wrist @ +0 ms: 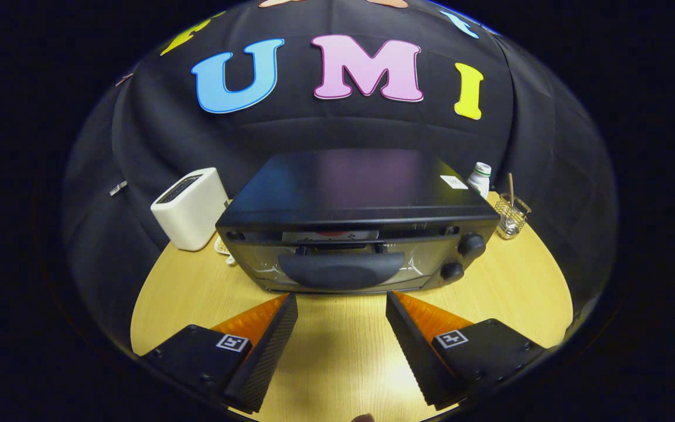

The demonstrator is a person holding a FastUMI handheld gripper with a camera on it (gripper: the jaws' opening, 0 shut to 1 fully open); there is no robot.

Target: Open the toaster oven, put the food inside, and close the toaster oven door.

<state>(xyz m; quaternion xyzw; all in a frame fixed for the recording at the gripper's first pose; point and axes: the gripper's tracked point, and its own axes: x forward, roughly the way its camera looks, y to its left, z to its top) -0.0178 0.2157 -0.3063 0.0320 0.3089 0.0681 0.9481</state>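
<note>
While hovering low over the wooden table (343, 351), holding the gripper (342, 300) with its fingers spread wide apart and pinching nothing, bare tabletop showing between them. Facing the toaster oven (358, 220), sitting at the centre of the frame just beyond the fingertips, apart from them. Showing the oven's door (337, 264) with its broad dark handle (340, 269) across the front; looking nearly shut, though a narrow gap along the top edge is making it hard to tell whether fully closed. Showing two round knobs (471, 244) stacked at the right end of the oven's front. Something reddish glimpsed through the slot above the door, too small to identify; food otherwise not made out. Standing at centre left of the frame, just beside the oven, a white boxy toaster (190, 208). Standing at centre right, behind the oven's corner, a white bottle (479, 179), and near it a small wire basket (510, 215) holding a stick.
</note>
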